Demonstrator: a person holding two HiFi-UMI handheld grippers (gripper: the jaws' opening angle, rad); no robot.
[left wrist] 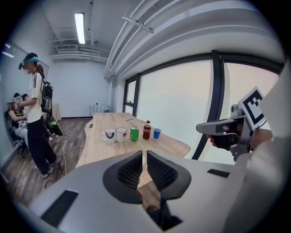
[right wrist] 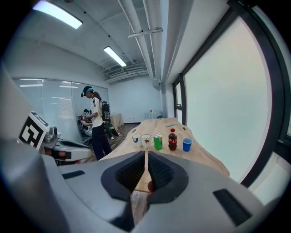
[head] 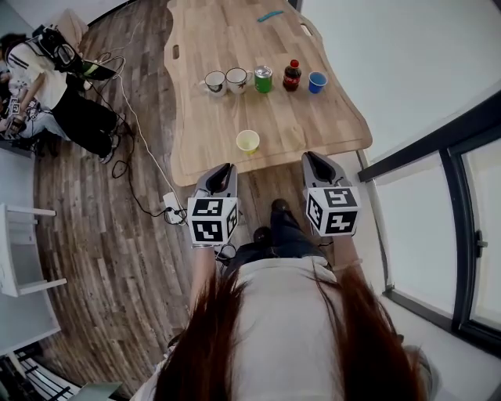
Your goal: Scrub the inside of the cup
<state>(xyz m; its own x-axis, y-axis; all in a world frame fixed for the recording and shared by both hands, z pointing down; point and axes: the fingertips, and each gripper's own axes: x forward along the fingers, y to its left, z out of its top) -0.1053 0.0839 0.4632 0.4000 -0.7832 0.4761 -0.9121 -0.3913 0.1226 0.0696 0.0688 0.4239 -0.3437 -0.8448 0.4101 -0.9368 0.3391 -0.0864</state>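
**Wooden table is set, scrubbing not yet begun**

Wood-plank floor [head: 94,235] surrounds a long table [head: 329,125] of pale wood with a wavy, natural edge and a smooth top. On it, in a row, stand two white mugs [head: 215,82] with small pictures on them, a green can [head: 263,79], a dark cola bottle [head: 292,75] with a red cap, and a blue cup [head: 317,81]. A pale yellow cup [head: 247,141] stands alone and upright near the front edge of the table. I judge this to be the cup for the task, but I cannot be sure. It looks thin and light, maybe of paper or plastic, and it seems empty inside.

Far at the other end of the table lies a small turquoise thing [head: 270,16]. It may be the scrubbing tool, but it is too small to tell.

The left gripper [head: 225,167] and the right gripper [head: 313,158] hover in front of the table edge, apart from every object. Both have their ribbed black jaws pressed together, with nothing between them.

As I judge it, the task has not started: no tool is picked up and no cup is held. All of the work is left: taking the scrubber, holding the cup steady, and rubbing inside it.
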